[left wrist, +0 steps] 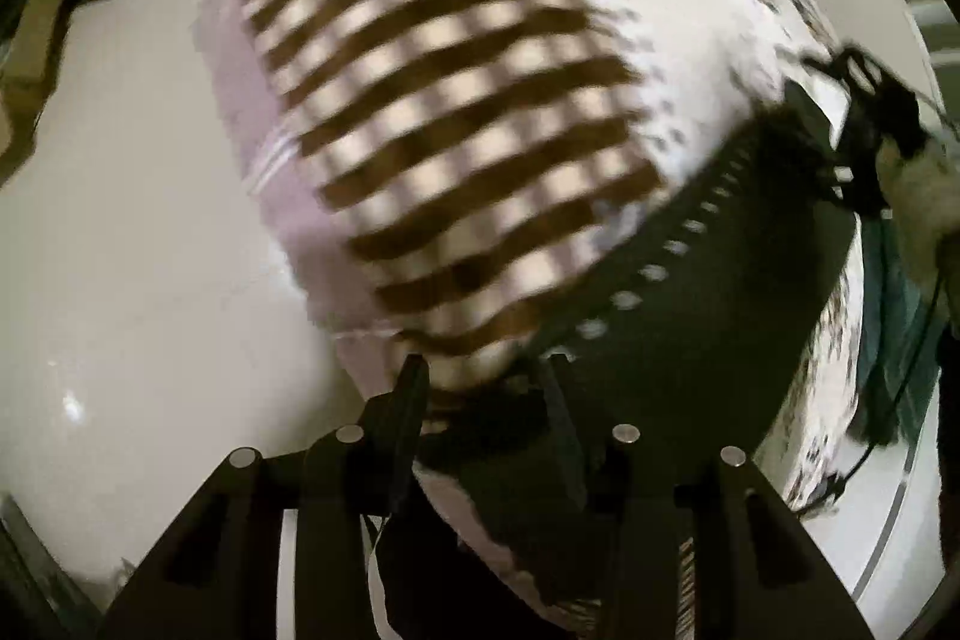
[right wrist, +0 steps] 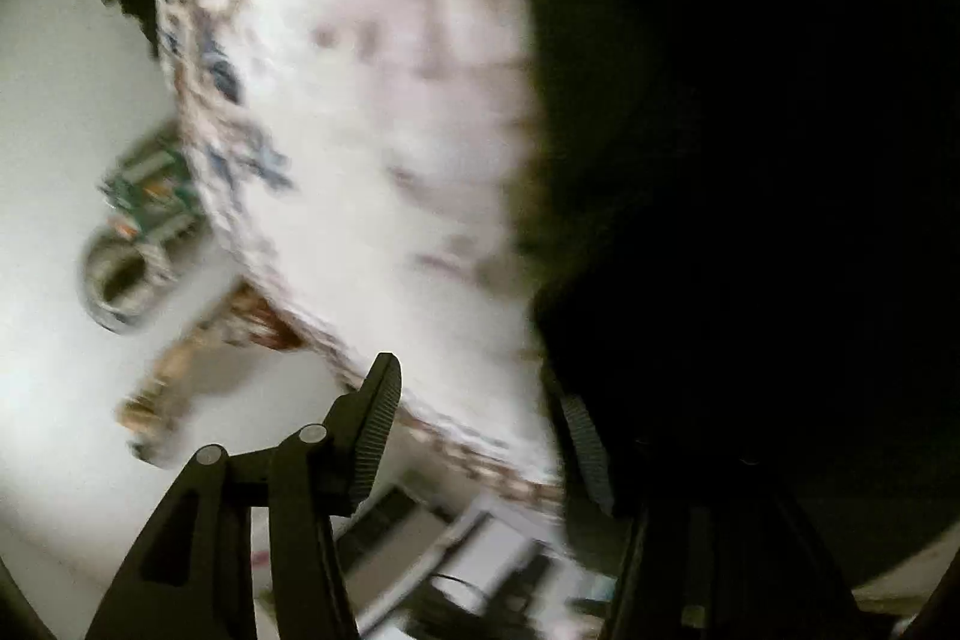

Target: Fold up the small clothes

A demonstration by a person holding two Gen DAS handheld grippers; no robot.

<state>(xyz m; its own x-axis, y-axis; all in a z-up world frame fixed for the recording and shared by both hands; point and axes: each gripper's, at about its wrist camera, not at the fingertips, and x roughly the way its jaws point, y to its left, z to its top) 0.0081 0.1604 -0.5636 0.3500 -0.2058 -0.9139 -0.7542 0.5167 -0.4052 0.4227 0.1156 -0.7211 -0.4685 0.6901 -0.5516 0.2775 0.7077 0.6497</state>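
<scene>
Folding looks barely begun: left gripper [left wrist: 480, 370] pinches edge of dark garment [left wrist: 690, 280] lying over checked cloth [left wrist: 444, 100] on white table [left wrist: 132, 250], right gripper [right wrist: 468, 400] w/ fingers apart around patterned white cloth [right wrist: 372, 100], nothing visibly folded, pics blurry.

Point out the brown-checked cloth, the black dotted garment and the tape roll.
Brown-and-cream checked cloth [left wrist: 456, 112]: left wrist view, middle of the checked panel.
Black garment with white dots [left wrist: 720, 292]: left wrist view, dark body below the dots.
Grey tape roll [right wrist: 99, 304]: right wrist view, its rim.
</scene>
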